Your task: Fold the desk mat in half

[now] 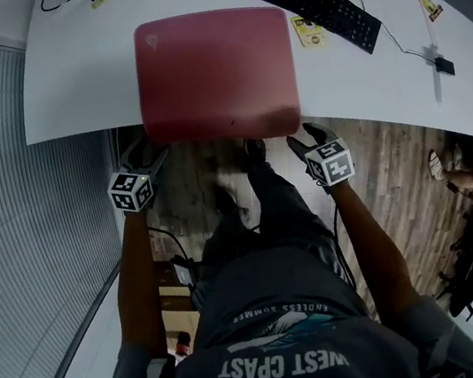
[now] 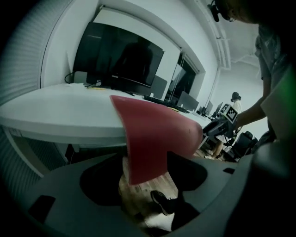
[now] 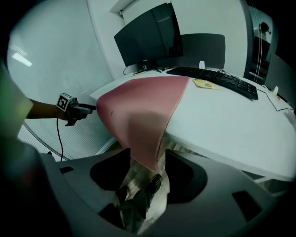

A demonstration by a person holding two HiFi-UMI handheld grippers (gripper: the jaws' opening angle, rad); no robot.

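Left tool [image 1: 150, 156] and right tool [image 1: 304, 140] are both released, jaws apart astride the drooping near corners of the desk mat [image 1: 216, 75]. It overhangs the table [image 1: 75, 85] edge, which I judge leaves each corner free for gripping.

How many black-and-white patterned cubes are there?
2. The left cube on the left gripper, by the red mat's left corner; the right cube on the right gripper, by its right corner.

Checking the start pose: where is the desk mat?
Head view: the desk mat lies on the desk, left of the keyboard, its near edge overhanging toward the left gripper and right gripper.
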